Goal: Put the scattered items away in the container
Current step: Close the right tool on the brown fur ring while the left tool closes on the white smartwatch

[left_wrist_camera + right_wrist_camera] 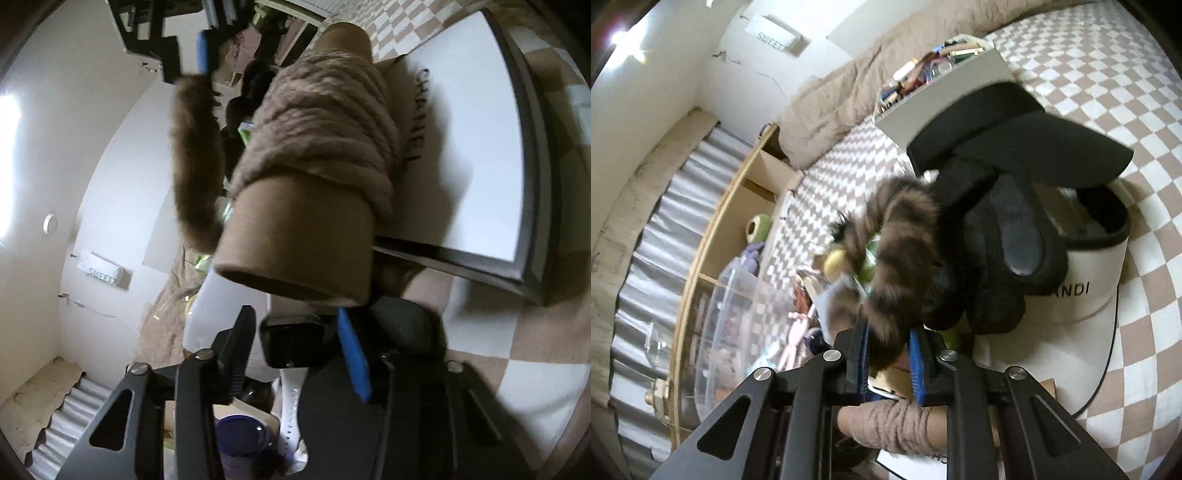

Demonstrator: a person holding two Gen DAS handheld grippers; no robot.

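Note:
My right gripper [886, 354] is shut on a brown striped fur tail [897, 258], which curls up from its blue pads. The left wrist view shows that tail [195, 158] hanging at the upper left. A cardboard tube wound with tan yarn [317, 147] fills the middle of that view and lies under the right gripper [894, 424]. My left gripper [295, 332] straddles a black smartwatch [295, 343] with a white strap [291, 406]. A thin gap shows beside the left finger [240, 354]. The tube's near end hides the fingertips.
A white black-edged book [472, 147] lies on the checkered cover [1108, 92]. A white round bag [1089, 288] stands behind a black padded item [1023, 240]. A white box of small items [942, 74] sits farther back, a clear plastic tub [738, 314] and a wooden shelf [738, 206] to the left.

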